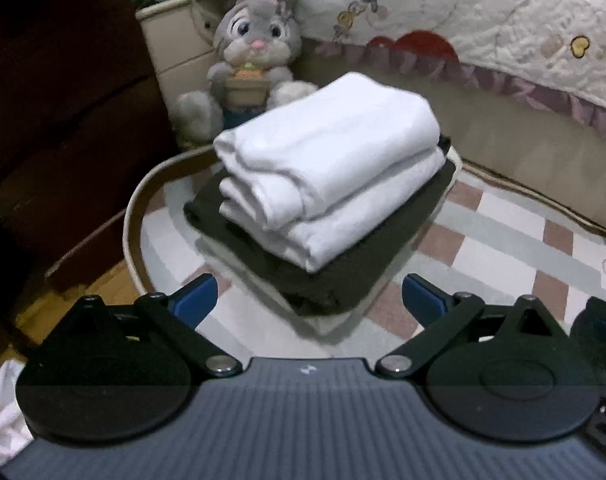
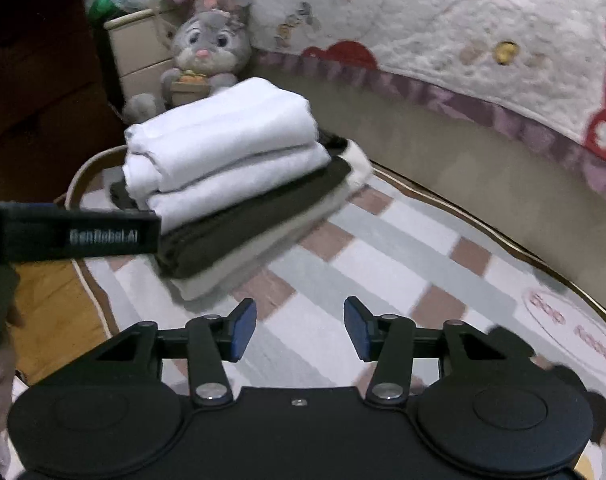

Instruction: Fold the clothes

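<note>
A stack of folded clothes lies on a checked mat (image 1: 503, 240). A white folded garment (image 1: 327, 176) is on top, a dark olive one (image 1: 355, 276) lies under it, and a pale one (image 1: 323, 326) is at the bottom. My left gripper (image 1: 309, 300) stands open wide just in front of the stack's near edge, with nothing pressed by its blue pads. In the right wrist view the same stack (image 2: 223, 152) sits to the upper left. My right gripper (image 2: 300, 328) is open over bare mat (image 2: 423, 248), to the right of and nearer than the stack. The left gripper's black body (image 2: 75, 236) crosses in front of the stack's left end.
A grey plush rabbit (image 1: 255, 52) sits behind the stack against a cream drawer unit (image 1: 175, 40). A bed with a quilted cover (image 1: 503, 20) runs along the far right. Dark wooden furniture (image 1: 63, 80) stands at the left. A white cloth (image 1: 3, 400) lies off the mat at lower left.
</note>
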